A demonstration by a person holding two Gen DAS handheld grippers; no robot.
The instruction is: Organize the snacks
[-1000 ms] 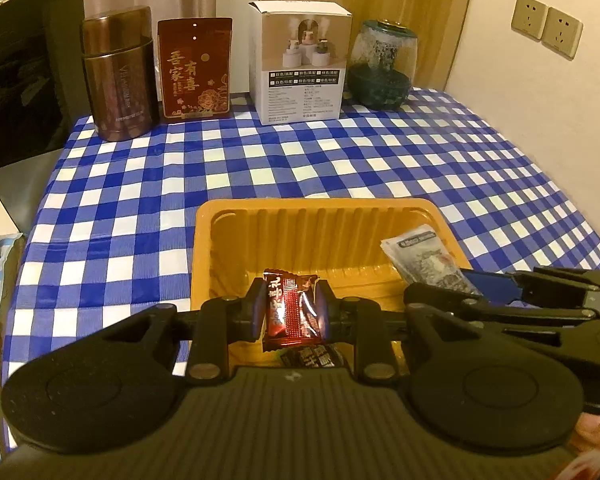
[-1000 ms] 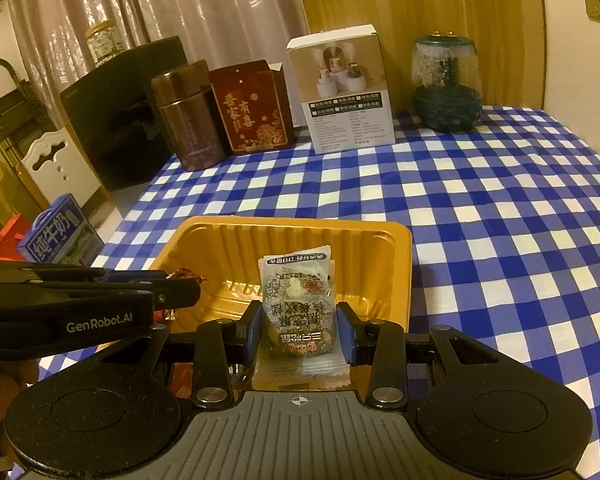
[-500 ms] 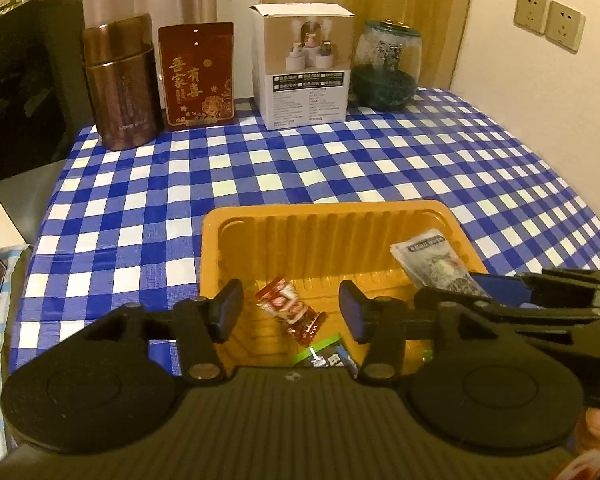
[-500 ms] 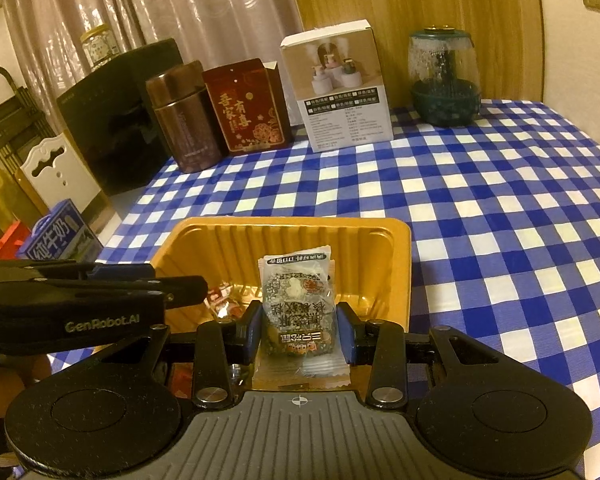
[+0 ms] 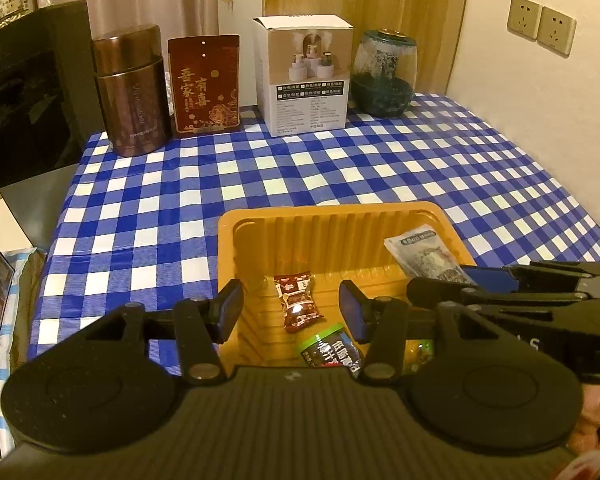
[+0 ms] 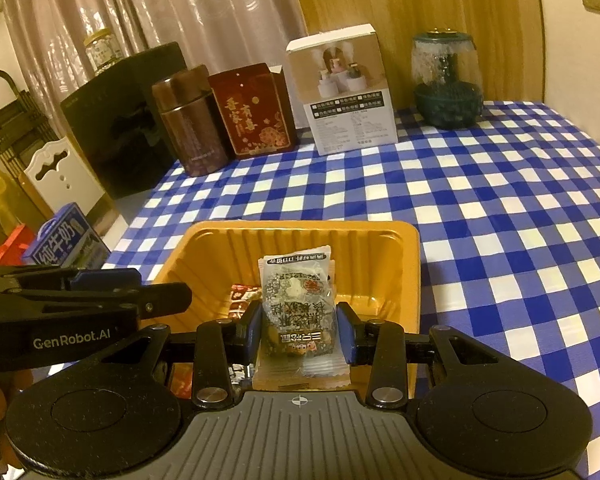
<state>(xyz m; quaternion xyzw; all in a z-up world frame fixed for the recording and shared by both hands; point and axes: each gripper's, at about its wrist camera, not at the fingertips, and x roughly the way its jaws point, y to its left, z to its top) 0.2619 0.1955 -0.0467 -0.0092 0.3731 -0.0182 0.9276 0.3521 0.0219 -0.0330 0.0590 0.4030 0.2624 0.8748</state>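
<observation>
Hovering over the orange tray, the left gripper has its jaws spread apart with nothing between the pads; a red packet lies loose on the tray floor below, and a green-topped packet lies nearer the camera. The right gripper is clamped on a clear snack bag, pads pressing both sides, the bag standing upright above the tray's near half. Judging from this, the bag is the next thing to go in, and the risks sit mostly there. The wrapper is thin and slippery, so a loosened hold could let it slide out early or tip sideways. The 2 grippers are close, the right one's arm reaching across beside the left one's right finger, so either hand swinging inward could knock the other. Released too near the tray's near edge, the bag might catch the rim and flop onto the checked cloth. The tray itself looks light; a finger dragging its wall could shove it along the cloth or tilt it.
</observation>
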